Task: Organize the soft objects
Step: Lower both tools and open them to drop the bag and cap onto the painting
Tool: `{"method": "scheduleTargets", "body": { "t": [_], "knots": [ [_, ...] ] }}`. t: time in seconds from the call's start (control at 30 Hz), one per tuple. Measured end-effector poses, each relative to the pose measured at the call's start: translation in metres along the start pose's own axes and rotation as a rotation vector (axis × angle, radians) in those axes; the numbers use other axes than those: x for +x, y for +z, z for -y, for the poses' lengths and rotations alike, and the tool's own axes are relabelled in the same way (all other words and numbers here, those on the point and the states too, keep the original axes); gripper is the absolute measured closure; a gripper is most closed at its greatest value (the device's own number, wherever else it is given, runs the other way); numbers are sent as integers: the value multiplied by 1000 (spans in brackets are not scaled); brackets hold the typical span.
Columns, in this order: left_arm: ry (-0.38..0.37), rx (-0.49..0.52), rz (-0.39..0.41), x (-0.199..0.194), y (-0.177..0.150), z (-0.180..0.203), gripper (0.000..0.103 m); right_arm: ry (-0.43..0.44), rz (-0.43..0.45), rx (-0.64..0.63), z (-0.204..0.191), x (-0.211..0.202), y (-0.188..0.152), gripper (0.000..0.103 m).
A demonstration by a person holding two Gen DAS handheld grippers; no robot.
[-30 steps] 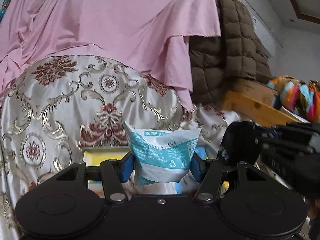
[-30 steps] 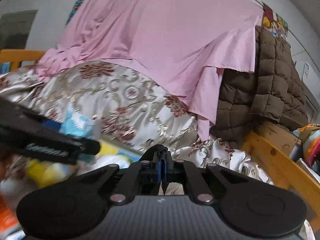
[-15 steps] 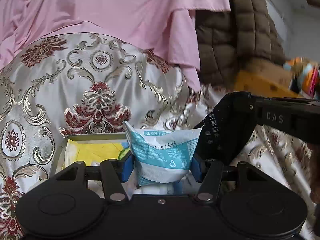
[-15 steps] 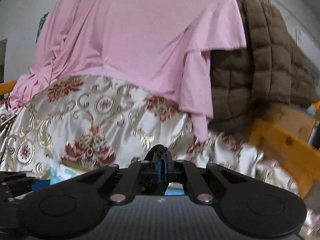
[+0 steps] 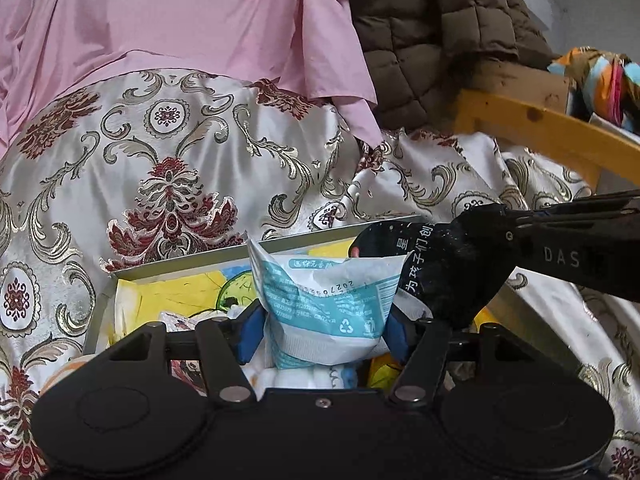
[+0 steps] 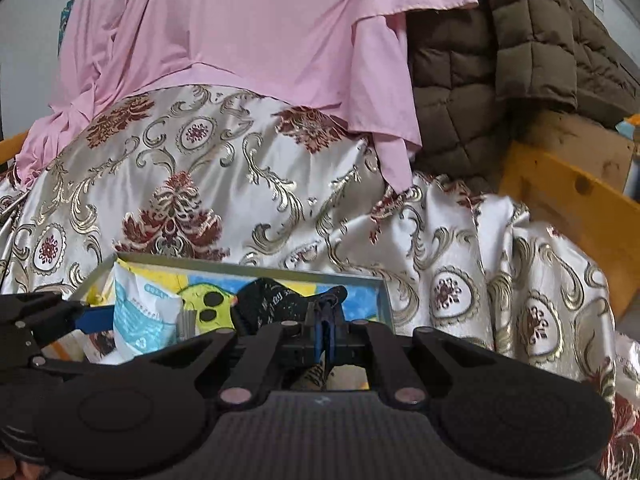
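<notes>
My left gripper (image 5: pixel 322 330) is shut on a white and teal soft packet (image 5: pixel 326 300) and holds it just above a grey tray (image 5: pixel 180 266) with a yellow and blue cartoon lining. The packet also shows in the right wrist view (image 6: pixel 142 314). My right gripper (image 6: pixel 325 330) is shut on a black sock with white lettering (image 6: pixel 276 298); the sock hangs over the tray's right side and also shows in the left wrist view (image 5: pixel 432 264), touching the packet's right edge. Other soft items lie in the tray, mostly hidden.
The tray rests on a cream bedspread with gold and red patterns (image 5: pixel 168 168). Behind it hang a pink sheet (image 5: pixel 192 20) and a brown quilted coat (image 5: pixel 436 28). A yellow wooden bed rail (image 5: pixel 540 124) runs at the right, with colourful fabric (image 5: pixel 600 76) beyond.
Both grippers have dropped down toward the tray, which now fills the lower view. The right gripper with the black sock has moved left, close beside the packet.
</notes>
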State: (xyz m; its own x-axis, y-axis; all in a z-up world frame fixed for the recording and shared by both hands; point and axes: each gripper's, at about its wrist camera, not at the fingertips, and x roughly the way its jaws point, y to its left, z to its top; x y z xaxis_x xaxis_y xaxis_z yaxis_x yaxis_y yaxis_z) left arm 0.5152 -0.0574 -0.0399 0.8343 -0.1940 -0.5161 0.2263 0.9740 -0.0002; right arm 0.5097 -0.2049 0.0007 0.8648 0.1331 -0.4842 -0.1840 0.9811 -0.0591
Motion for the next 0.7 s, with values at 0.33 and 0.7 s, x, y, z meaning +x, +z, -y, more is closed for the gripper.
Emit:
{"method": "scheduleTargets", "body": {
  "t": [0.33, 0.7],
  "knots": [
    [14, 47, -22, -1, 0, 9, 36, 7, -32, 10, 5, -2, -7, 98],
    [6, 34, -35, -5, -3, 8, 32, -4, -47, 31, 13, -8, -9, 90]
  ]
}}
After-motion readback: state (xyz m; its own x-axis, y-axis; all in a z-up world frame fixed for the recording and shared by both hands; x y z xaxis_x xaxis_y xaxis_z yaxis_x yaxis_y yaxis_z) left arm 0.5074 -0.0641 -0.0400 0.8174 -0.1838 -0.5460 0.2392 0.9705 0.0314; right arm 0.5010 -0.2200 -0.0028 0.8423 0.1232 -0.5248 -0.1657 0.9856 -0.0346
